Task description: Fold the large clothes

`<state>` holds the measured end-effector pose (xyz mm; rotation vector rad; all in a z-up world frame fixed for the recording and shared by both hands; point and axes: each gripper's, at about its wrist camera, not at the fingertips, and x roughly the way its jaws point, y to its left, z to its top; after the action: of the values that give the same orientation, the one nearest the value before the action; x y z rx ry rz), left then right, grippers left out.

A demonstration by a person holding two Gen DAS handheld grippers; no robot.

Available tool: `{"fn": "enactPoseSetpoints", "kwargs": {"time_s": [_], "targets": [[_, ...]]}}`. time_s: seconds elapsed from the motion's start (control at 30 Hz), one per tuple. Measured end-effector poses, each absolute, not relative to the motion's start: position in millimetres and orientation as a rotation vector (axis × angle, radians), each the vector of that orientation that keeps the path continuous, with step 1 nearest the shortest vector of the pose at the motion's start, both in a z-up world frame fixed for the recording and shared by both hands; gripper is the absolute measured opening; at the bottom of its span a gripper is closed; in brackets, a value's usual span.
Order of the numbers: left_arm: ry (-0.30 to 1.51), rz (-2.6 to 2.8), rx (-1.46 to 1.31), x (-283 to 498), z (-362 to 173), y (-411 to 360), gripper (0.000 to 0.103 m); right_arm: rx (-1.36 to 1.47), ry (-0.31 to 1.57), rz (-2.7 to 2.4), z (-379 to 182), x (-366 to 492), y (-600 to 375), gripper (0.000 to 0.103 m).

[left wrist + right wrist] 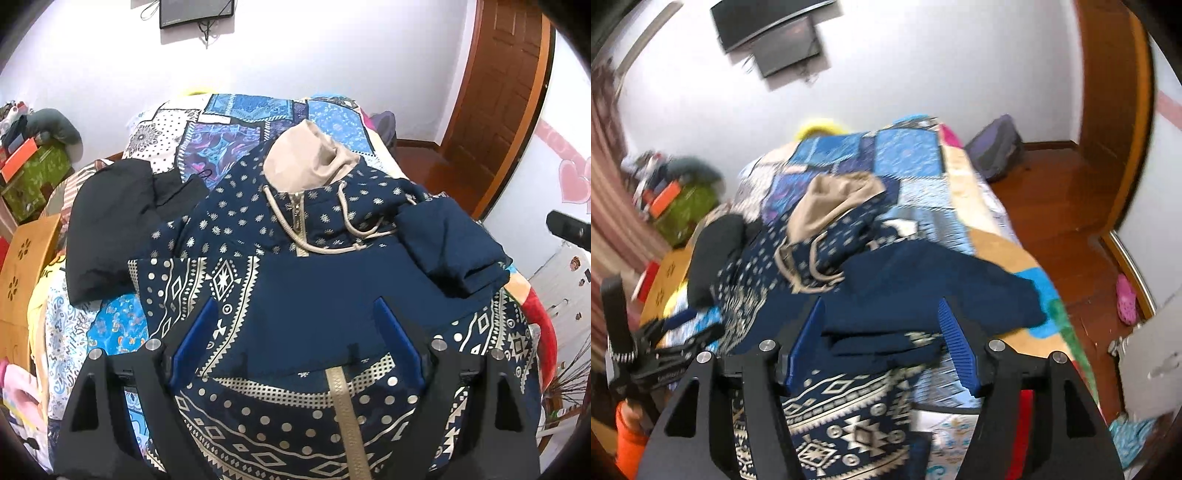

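Here, with both the left gripper (295, 321) and right gripper (882, 325) wide and empty, the hoodie's (280, 236) folded-in sleeve (450, 247) could slide back off.

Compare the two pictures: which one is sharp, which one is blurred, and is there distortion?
Left wrist view: sharp, the hoodie pattern and zipper are crisp, lighting even, no strong glare. Right wrist view: motion blur smears the hoodie print, the bedspread and the wall screen. Both views: fisheye bending, the door frame curves, corners are dark.
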<state>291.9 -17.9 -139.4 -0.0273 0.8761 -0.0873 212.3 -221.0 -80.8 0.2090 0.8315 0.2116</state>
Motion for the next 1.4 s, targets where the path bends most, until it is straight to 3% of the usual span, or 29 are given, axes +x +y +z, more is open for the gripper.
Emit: {"fn": "enactPoseSetpoints", "kwargs": {"time_s": [0.17,0.57,0.73,0.8,0.83,0.87,1.27,1.4], "targets": [[0.866,-0.093,-0.018,294,-138,-24,0.086,0.326,0.867,0.108,-96,226,-256,0.06],[0.911,-0.105,-0.052,306,-155,-22,0.086,0.75,1.107,0.02,-199,266,-315,0.06],[0.913,-0.106,-0.075,304,-160,-19,0.086,0.855,1.097,-0.034,-217,275,-320,0.058],[0.915,-0.102,-0.078,303,-162,-18,0.086,0.835,1.083,-0.071,-214,278,-318,0.04],[0.916,-0.1,-0.078,302,-163,-18,0.086,0.811,1.088,-0.077,-211,280,-315,0.02],[0.918,-0.099,-0.078,302,-163,-17,0.086,0.799,1.1,-0.057,-208,281,-312,0.011],[0.879,-0.082,-0.108,287,-154,14,0.086,0.464,0.82,0.233,-67,253,-191,0.009],[0.855,-0.059,-0.135,277,-146,38,0.086,0.399,0.81,0.365,-46,246,-139,0.009]]}}
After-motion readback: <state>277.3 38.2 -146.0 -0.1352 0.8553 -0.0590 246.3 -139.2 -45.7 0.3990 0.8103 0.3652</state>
